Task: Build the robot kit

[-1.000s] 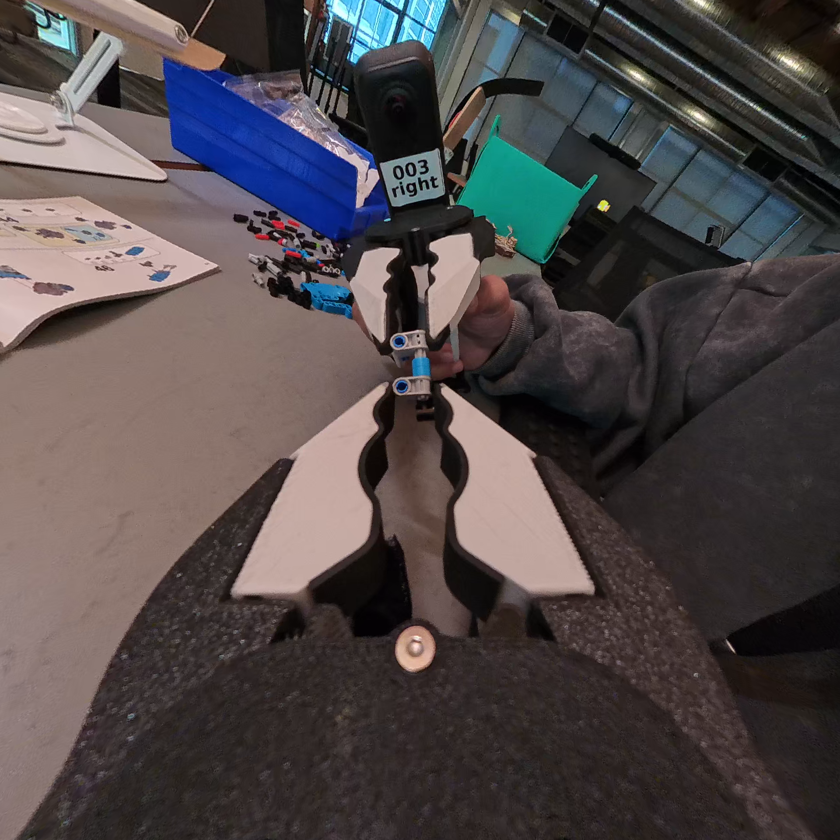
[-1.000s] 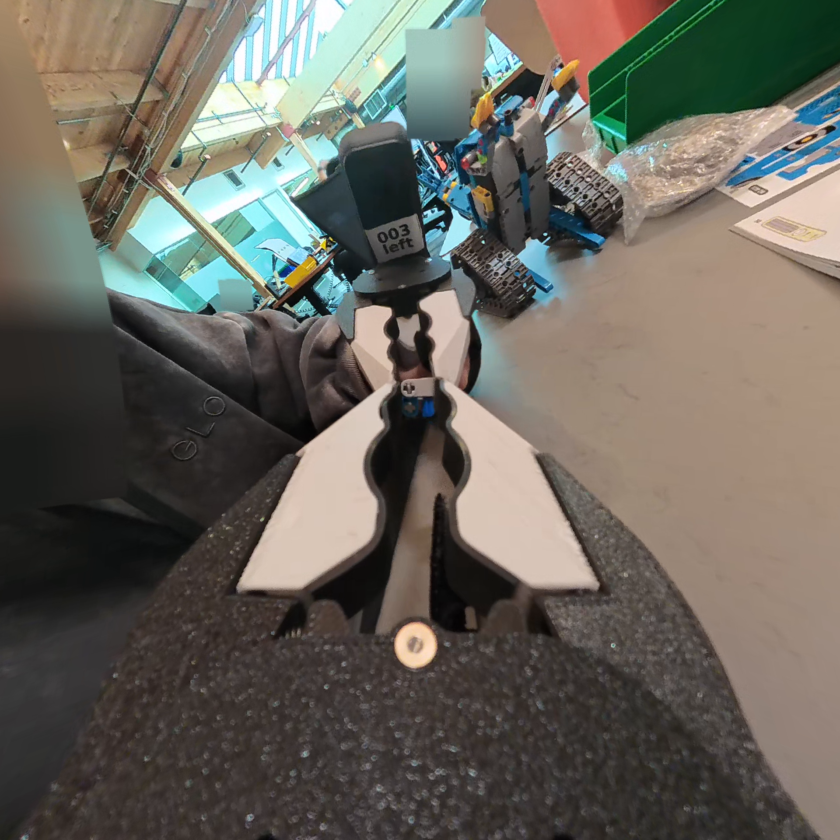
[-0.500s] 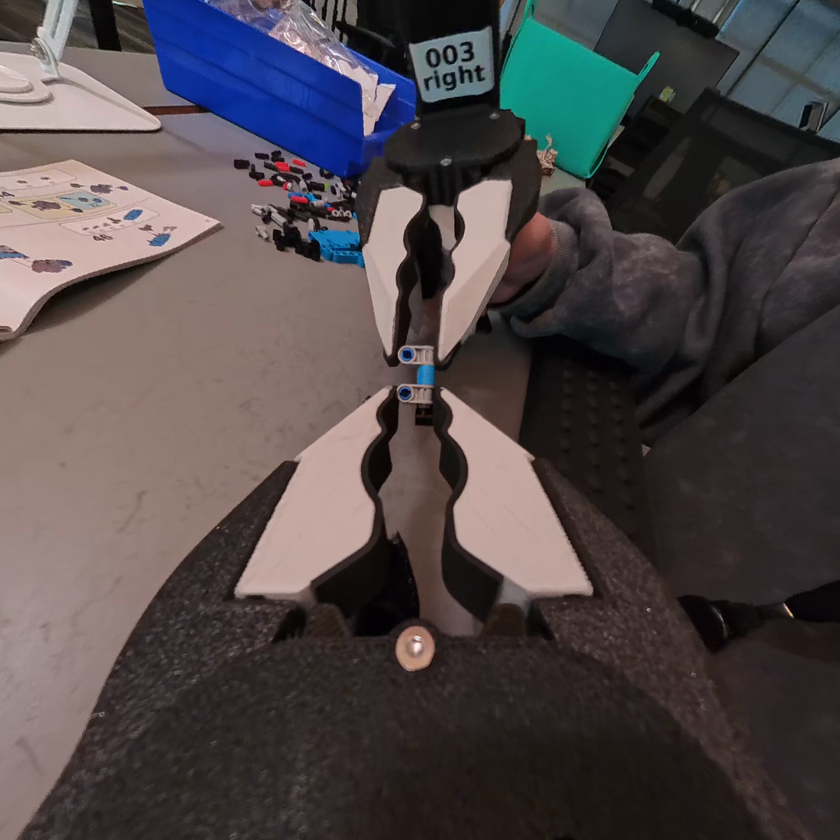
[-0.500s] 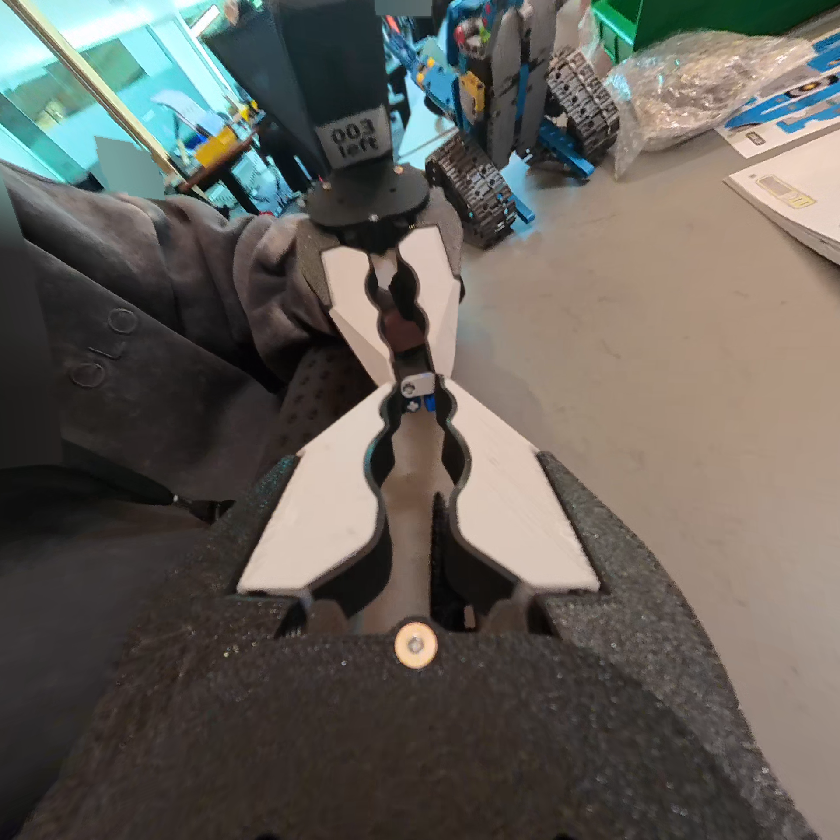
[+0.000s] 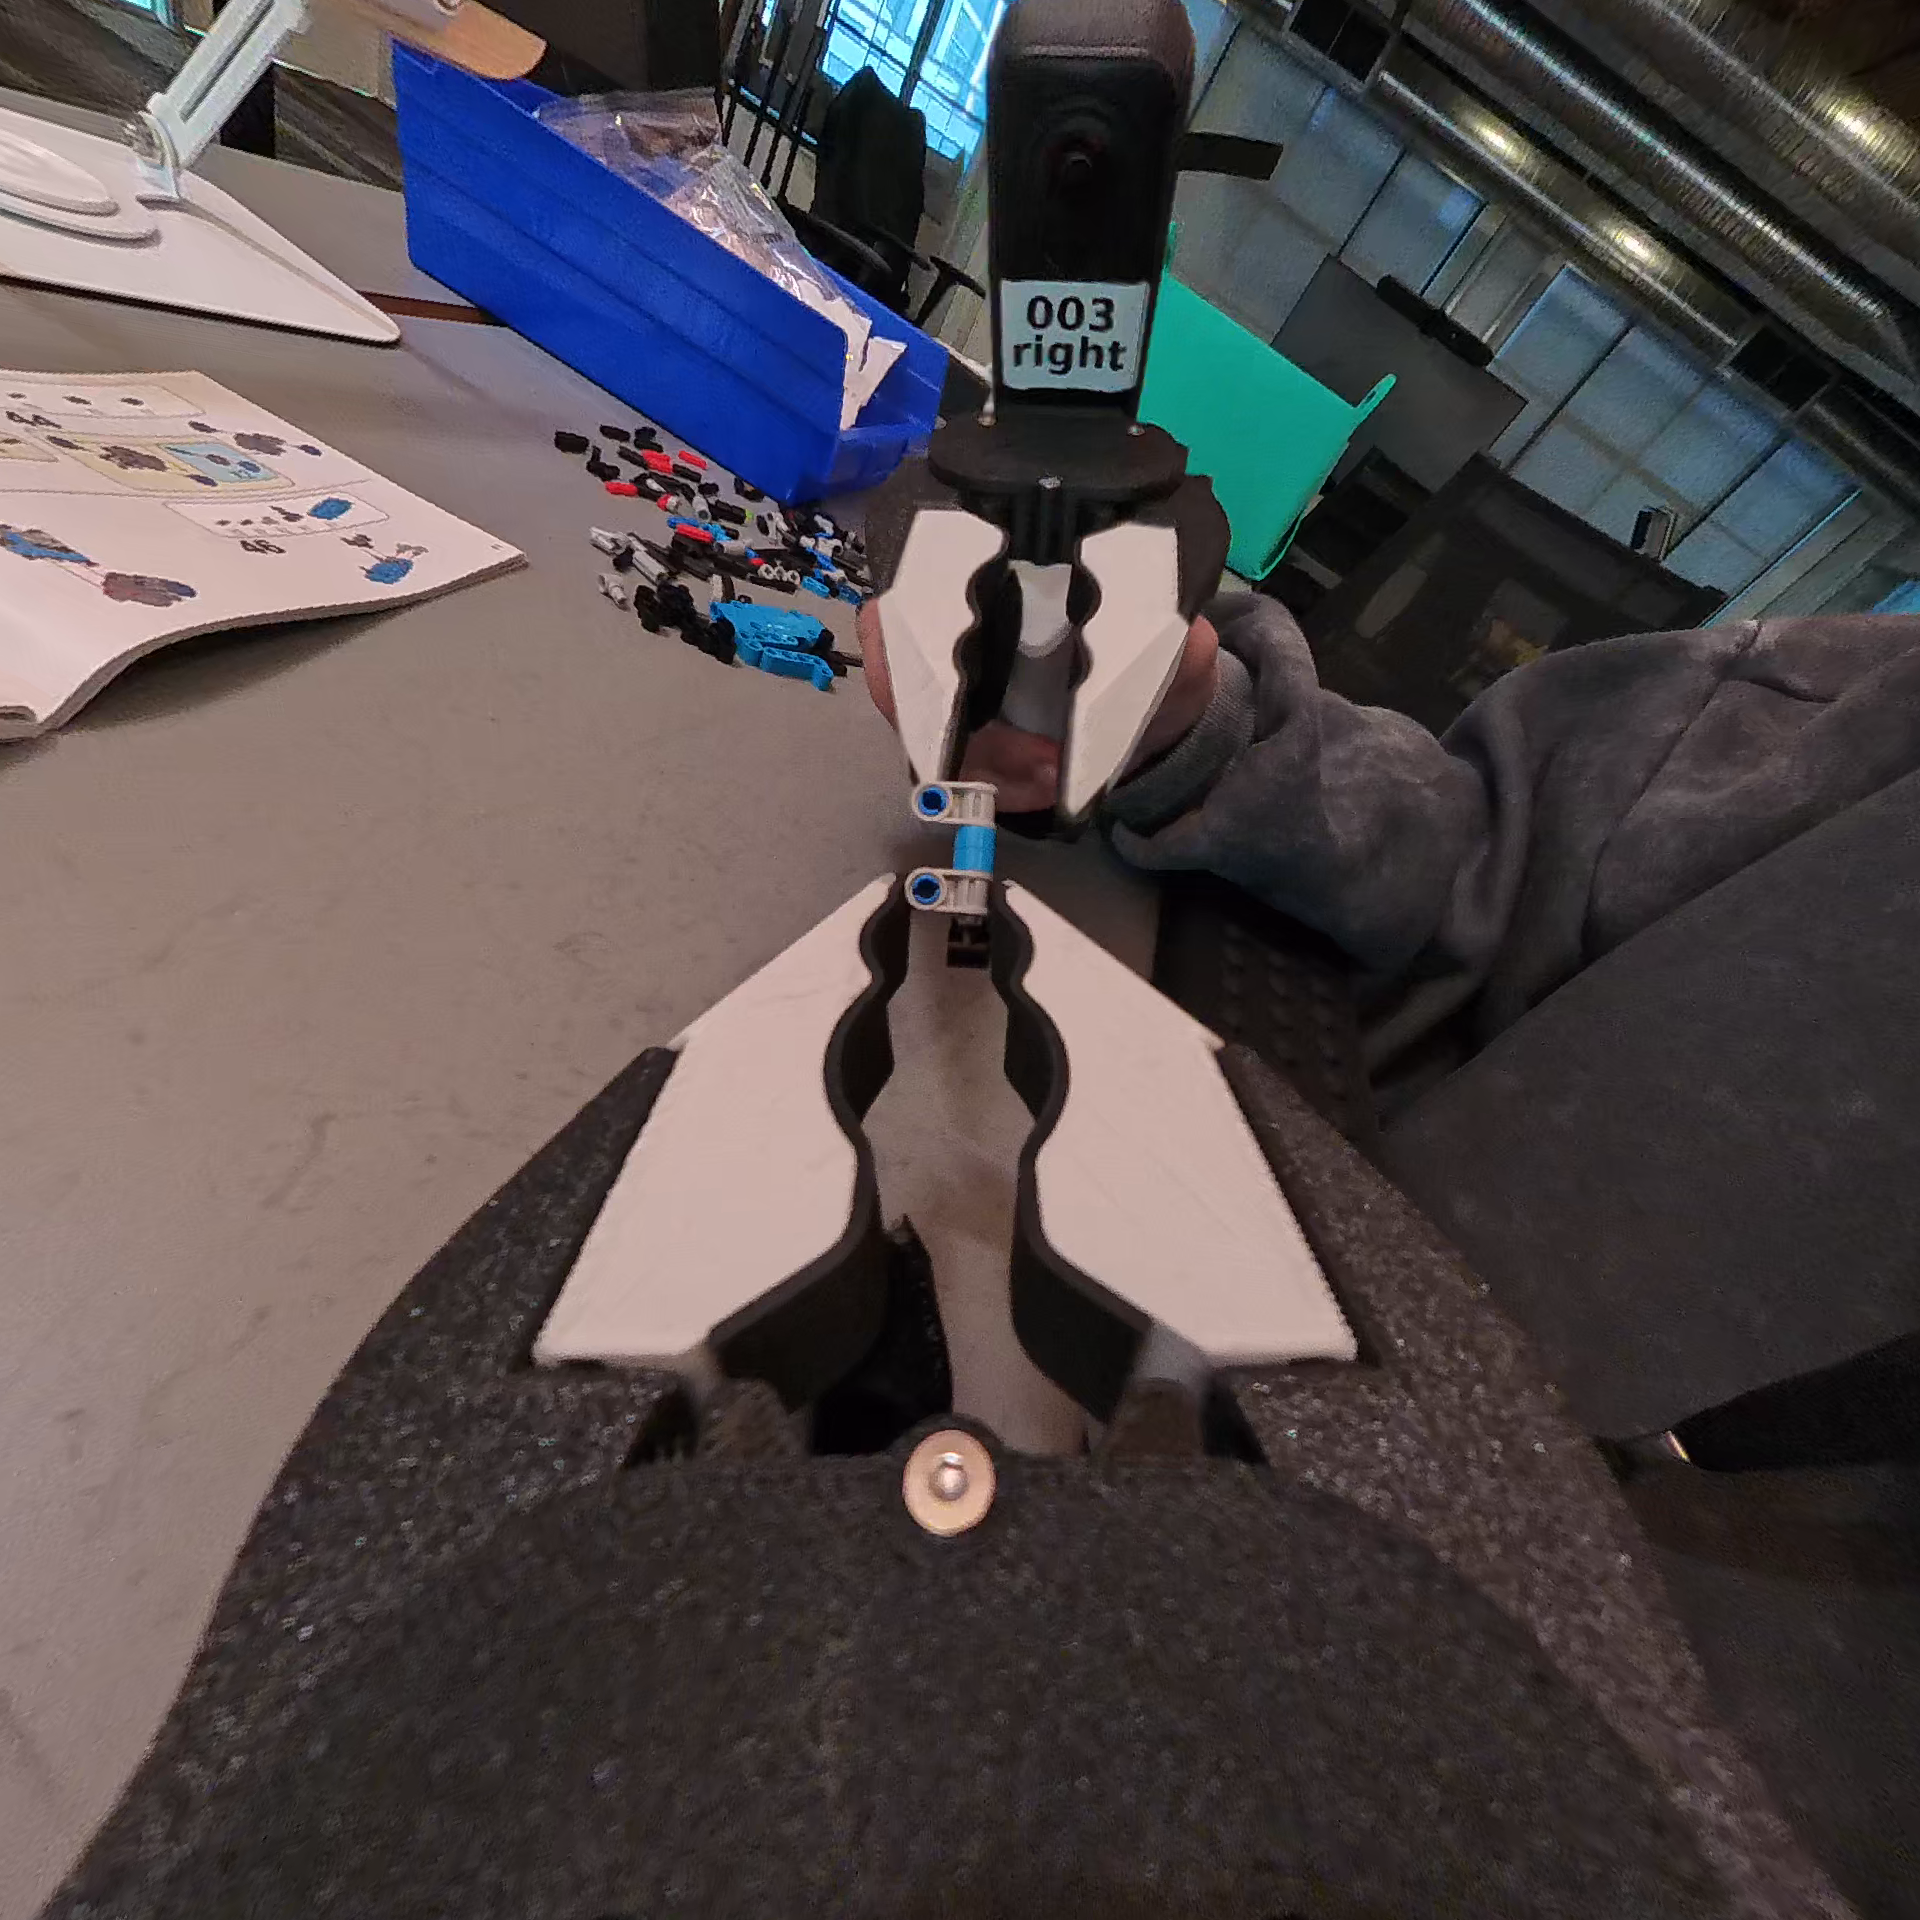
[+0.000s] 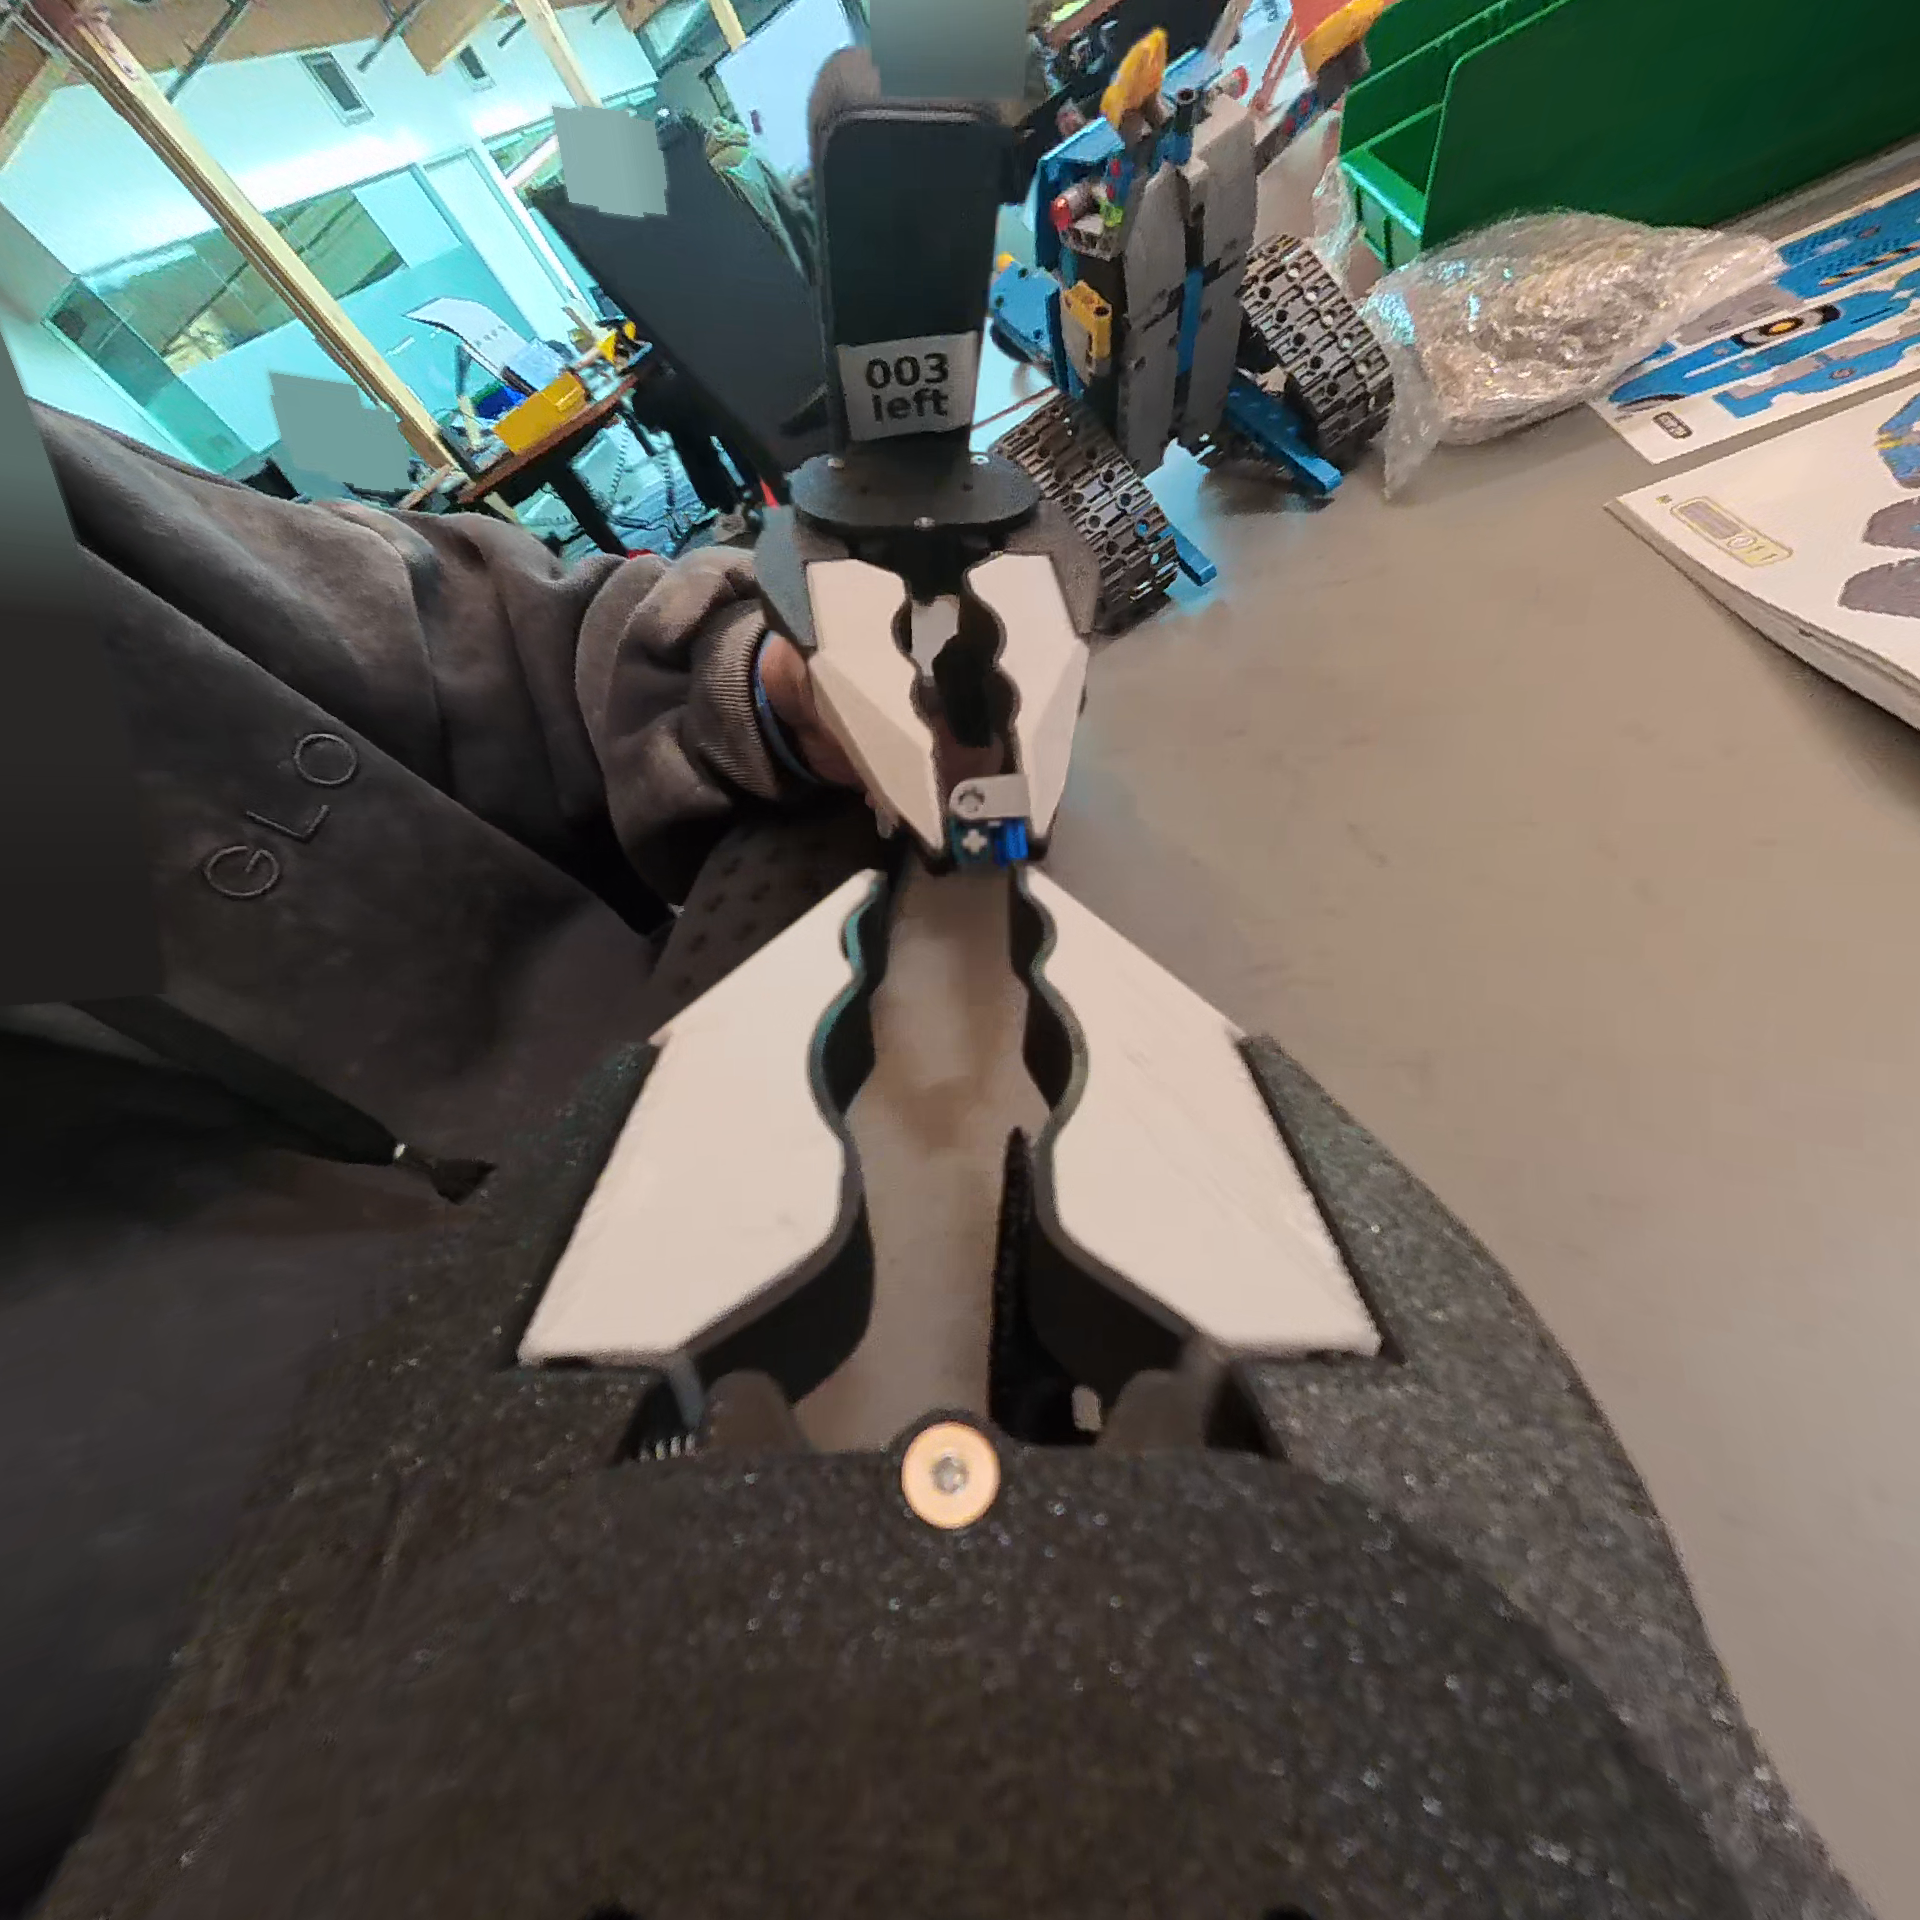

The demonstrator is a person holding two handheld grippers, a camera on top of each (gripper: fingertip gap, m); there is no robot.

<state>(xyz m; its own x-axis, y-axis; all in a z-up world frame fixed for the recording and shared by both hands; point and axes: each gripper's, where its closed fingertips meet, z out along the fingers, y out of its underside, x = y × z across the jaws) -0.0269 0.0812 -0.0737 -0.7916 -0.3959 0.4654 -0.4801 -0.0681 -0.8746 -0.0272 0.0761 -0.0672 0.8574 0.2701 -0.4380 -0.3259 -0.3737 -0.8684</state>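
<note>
Left wrist view, nearest the lens: the left gripper (image 5: 948, 896) is clenched on the lower end of a small grey-and-blue brick assembly (image 5: 958, 844), two pale grey connectors joined by a short blue axle. The assembly stands upright above the grey table (image 5: 416, 935), just beyond the fingertips.

Directly past it, the right gripper (image 5: 1003, 800) faces the lens with its jaws parted; one fingertip (image 5: 930, 764) touches the upper connector, the other stands clear of it (no clamping contact is visible). A hand (image 5: 1195, 665) in a grey sleeve (image 5: 1455, 790) holds that gripper from behind.

Right wrist view, nearest the lens: the right gripper (image 6: 956, 883) is released, nothing between its fingers. The assembly (image 6: 987, 826) sits just beyond its tips, pinched in the left gripper (image 6: 977, 831), which a sleeved hand (image 6: 800, 707) holds.

Middle distance, left wrist view: a scatter of small loose parts (image 5: 717, 551) (black, red, blue, grey) lies on the table, with an open instruction booklet (image 5: 208, 520) well to the left. Behind the parts stands a blue bin (image 5: 623, 301) containing a clear plastic bag (image 5: 717, 197).

Farther off, right wrist view: a tracked brick-built vehicle (image 6: 1174, 312) stands on the table beside a crumpled plastic bag (image 6: 1538, 312), printed booklets (image 6: 1787, 540) and a green bin (image 6: 1621, 114).
</note>
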